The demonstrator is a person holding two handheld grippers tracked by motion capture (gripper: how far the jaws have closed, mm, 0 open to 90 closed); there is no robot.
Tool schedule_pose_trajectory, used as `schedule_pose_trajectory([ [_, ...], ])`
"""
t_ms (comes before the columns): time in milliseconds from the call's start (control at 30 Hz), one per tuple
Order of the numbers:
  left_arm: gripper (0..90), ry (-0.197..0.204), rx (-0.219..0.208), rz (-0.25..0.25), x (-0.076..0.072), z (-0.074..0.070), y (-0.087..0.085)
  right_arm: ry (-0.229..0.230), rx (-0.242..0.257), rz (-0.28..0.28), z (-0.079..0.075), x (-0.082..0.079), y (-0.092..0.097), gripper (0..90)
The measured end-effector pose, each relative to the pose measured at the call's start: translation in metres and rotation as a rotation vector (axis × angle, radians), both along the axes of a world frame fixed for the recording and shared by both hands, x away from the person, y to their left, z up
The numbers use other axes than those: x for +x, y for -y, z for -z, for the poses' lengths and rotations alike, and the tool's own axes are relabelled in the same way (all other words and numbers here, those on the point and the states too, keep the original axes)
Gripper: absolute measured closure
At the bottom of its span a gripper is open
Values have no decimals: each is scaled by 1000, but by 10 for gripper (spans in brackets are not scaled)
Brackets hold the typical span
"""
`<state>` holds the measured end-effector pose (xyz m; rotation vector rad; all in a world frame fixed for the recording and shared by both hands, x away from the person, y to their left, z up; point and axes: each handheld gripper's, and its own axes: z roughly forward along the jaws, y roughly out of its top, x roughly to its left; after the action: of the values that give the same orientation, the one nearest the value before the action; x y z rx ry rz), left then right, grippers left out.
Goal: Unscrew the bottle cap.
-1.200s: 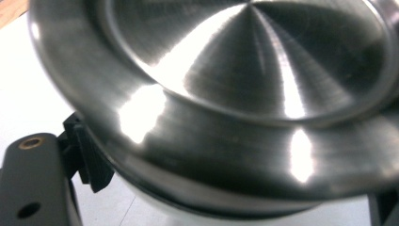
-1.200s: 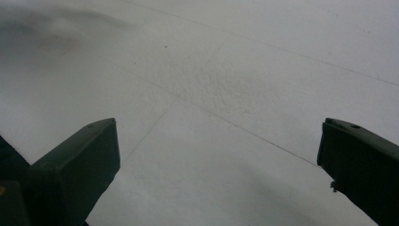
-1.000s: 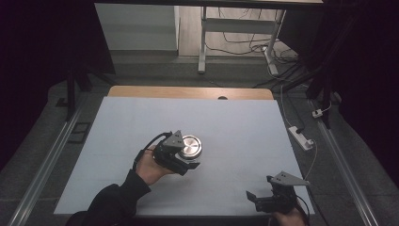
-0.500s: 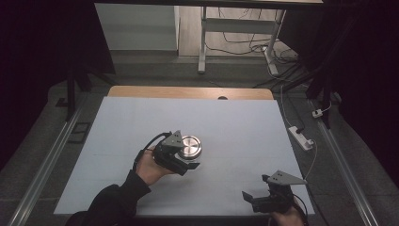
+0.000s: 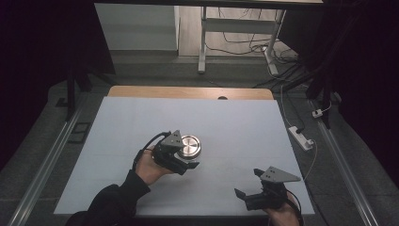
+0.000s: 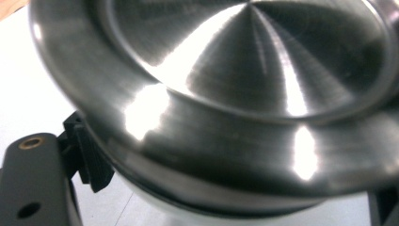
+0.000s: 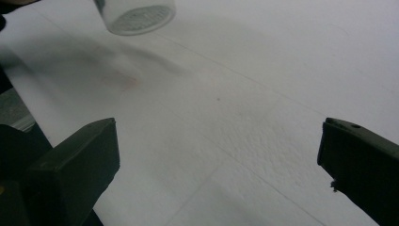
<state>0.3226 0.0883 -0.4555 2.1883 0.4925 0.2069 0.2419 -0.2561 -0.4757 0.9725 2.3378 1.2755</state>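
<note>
Well, no legible txt: metal lid (image 5: 189, 146).

Left tool (image 5: 184, 157) clamped, right tool (image 5: 249, 184) agape

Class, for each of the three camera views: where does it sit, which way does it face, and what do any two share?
High view: above the table, looking down; both forearms, left gripper, right gripper.
Left gripper view: on that gripper, facing the metal-lidded jar close up.
Right gripper view: low over the table, its black jaws wide apart.
Shared: the jar appears in all three.
</note>
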Motion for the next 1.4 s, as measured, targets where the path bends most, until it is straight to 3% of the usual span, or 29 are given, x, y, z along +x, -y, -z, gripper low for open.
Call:
schedule_pose_trajectory([
  [600,155,-2,-5,0,-1,0,-1,3,37,-124,-18,13,-39,0],
  [833,155,-2,-7,0,-1,-1,-2,-27,109,-173,-25,22,-49,0],
  [1000,155,-4,-8,1,-1,-1,-2,-36,65,-171,-33,29,-62,0],
  [1167,155,-3,-5,2,0,-1,-3,1,19,-171,-39,36,-76,0],
  [1400,155,-6,-15,-6,0,-2,-5,10,27,-170,-50,45,-91,0],
])
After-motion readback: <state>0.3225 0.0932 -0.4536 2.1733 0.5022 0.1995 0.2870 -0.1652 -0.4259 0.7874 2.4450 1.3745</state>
